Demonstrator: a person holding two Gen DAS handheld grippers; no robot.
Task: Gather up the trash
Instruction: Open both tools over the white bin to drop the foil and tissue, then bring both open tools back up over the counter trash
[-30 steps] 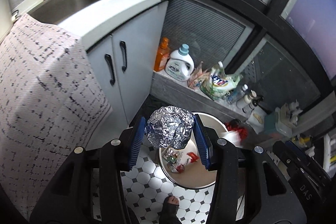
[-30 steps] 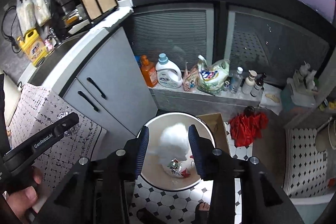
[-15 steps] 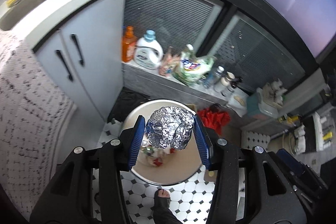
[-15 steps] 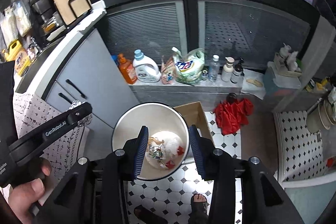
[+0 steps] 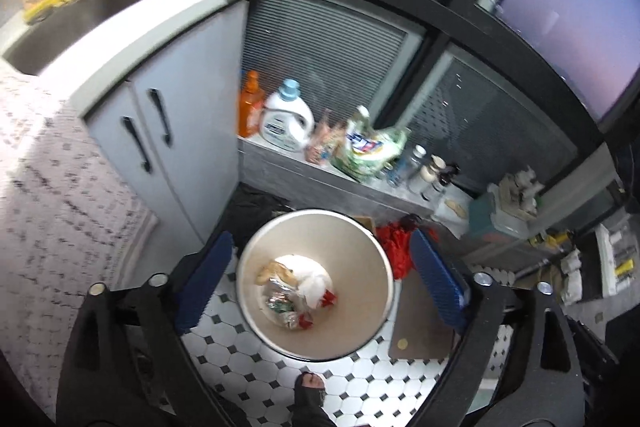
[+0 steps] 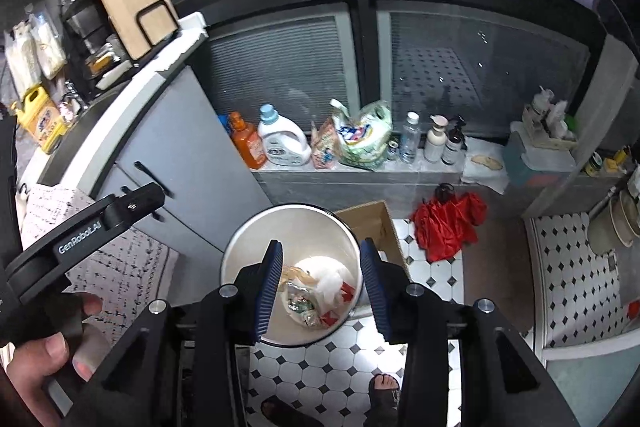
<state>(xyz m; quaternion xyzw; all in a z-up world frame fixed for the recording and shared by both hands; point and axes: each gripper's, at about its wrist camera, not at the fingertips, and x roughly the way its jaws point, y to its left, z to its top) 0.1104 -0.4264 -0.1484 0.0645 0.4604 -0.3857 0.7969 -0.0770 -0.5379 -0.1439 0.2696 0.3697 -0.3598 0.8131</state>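
A round cream bin stands on the tiled floor, holding white tissue and crumpled wrappers. My left gripper hovers over it, its jaws opening wide with nothing between the blue pads. No foil ball shows between them. My right gripper hangs above the same bin, open partway and empty, with the trash below. The left gripper's black body shows in the right wrist view, held by a hand.
A grey cabinet with black handles stands left of the bin. Behind it a ledge carries detergent bottles and bags. A cardboard box, a red cloth and a brown mat lie right of the bin. Feet are below.
The left gripper's jaws have spread wide and the foil ball they held is gone from between them. Both views have shifted a little over the bin.
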